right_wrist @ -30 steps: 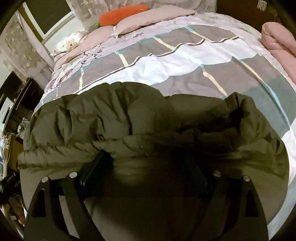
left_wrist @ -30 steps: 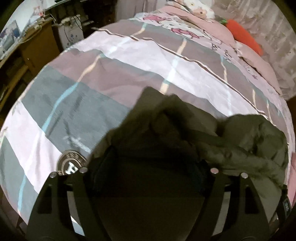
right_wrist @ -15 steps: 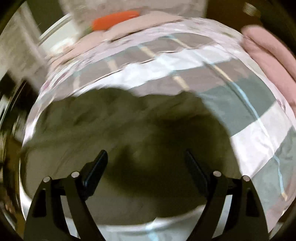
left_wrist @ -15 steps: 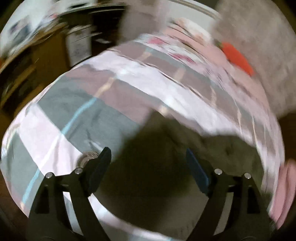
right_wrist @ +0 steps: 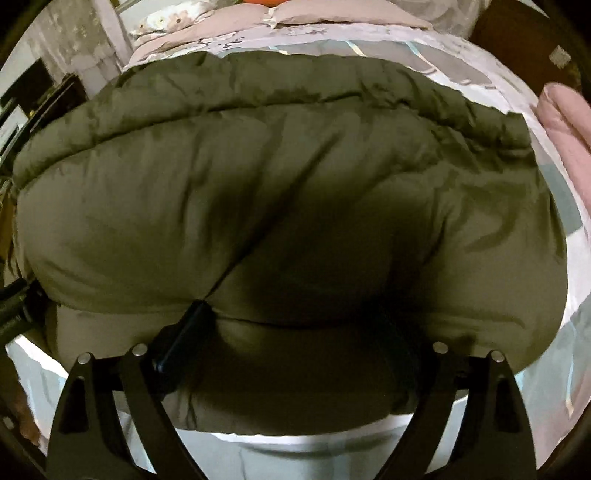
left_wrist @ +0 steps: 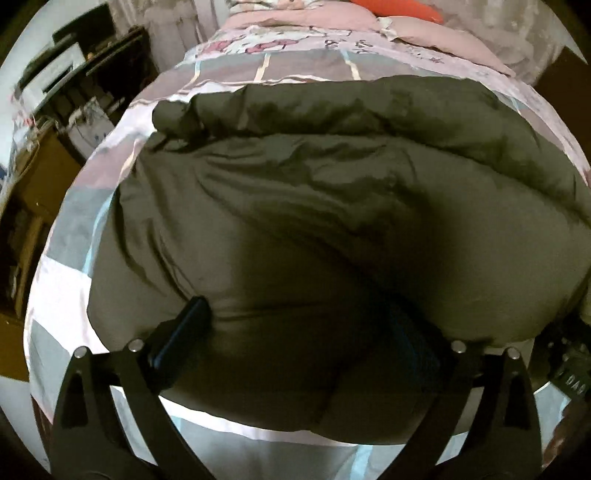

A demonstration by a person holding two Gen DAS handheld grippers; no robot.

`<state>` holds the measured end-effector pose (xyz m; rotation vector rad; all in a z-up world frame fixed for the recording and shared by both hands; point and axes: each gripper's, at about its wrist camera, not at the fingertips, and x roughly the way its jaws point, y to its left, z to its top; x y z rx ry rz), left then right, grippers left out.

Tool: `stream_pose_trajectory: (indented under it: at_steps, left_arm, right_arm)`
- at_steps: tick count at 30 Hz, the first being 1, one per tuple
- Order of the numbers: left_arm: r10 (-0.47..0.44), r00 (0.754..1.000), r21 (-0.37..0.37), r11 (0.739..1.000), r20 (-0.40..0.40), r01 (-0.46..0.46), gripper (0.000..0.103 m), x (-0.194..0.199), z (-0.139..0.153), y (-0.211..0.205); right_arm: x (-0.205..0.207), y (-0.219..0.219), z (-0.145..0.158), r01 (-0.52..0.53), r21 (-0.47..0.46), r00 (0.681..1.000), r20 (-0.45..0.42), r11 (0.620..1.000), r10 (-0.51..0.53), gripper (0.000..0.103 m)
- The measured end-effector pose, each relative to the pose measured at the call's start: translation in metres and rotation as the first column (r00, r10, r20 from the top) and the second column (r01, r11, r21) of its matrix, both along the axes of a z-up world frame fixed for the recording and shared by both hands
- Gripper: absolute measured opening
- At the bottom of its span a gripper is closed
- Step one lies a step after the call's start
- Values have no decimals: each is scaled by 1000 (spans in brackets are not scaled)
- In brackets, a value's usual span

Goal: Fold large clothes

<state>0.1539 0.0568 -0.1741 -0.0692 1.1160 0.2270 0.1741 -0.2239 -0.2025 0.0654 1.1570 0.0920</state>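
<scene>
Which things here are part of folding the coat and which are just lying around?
Job:
olive puffer coat
left gripper
right gripper
striped bedspread, the folding surface

Lying about:
orange carrot plush
pink folded blanket
pink pillows

The olive padded jacket (left_wrist: 332, 206) covers most of the bed (left_wrist: 62, 280) in both views, and its right side runs off the left wrist picture's edge. The right finger (left_wrist: 410, 332) of the left tool (left_wrist: 295, 325) sinks into dark shadow, its outline barely readable; so does the right tool's (right_wrist: 295, 325) right finger. The orange pillow (left_wrist: 399, 9) is cut by the top edge. Shelf clutter (left_wrist: 85, 110) at left is smeared
</scene>
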Motion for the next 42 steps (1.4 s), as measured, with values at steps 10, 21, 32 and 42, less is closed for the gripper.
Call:
stream_pose_trajectory:
  at_steps: [10, 21, 32, 42]
  left_arm:
    - [55, 979, -12, 998, 197, -54, 96, -3, 41, -1]
    - [135, 982, -58, 990, 130, -129, 96, -2, 41, 11]
    - [-96, 933, 52, 995, 348, 83, 101, -122, 142, -59]
    - [-164, 872, 70, 986, 462, 149, 101, -207, 156, -89]
  right_arm:
    - [6, -7, 53, 55, 80, 965, 252, 995, -73, 86]
    - [-11, -12, 77, 112, 186, 957, 245, 976, -156, 86]
    - [-118, -24, 139, 116, 120, 917, 369, 986, -153, 96]
    - [-197, -15, 142, 187, 7, 858, 485, 982, -167, 102]
